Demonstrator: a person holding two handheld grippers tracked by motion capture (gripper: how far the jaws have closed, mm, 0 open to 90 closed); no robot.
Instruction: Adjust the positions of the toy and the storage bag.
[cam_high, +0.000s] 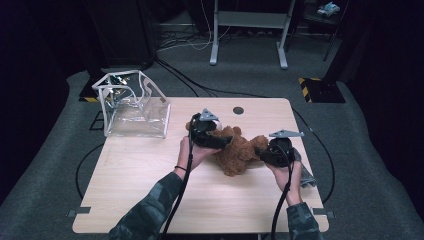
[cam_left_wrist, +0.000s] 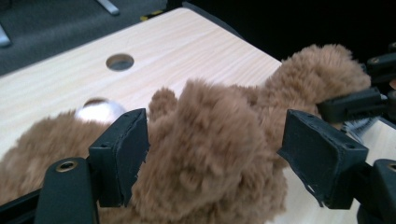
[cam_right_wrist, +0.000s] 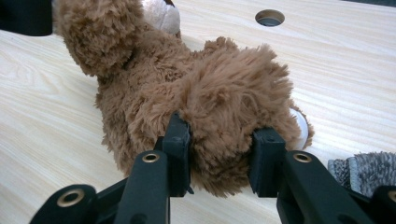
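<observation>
From above, your brown teddy bear lies mid-counter between both grippers; a clear wire-framed box stands well apart at the far left corner, and a grey cloth lies under your right hand. Your left gripper stands apart, its jaws straddling a furry limb. Your right gripper is clamped on the bear's leg, with the cloth just beside it.

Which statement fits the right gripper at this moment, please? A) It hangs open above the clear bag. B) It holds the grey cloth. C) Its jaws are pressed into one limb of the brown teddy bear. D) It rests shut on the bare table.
C: in the right gripper view the right gripper has both jaws squeezed into a furry limb of the brown teddy bear.
</observation>
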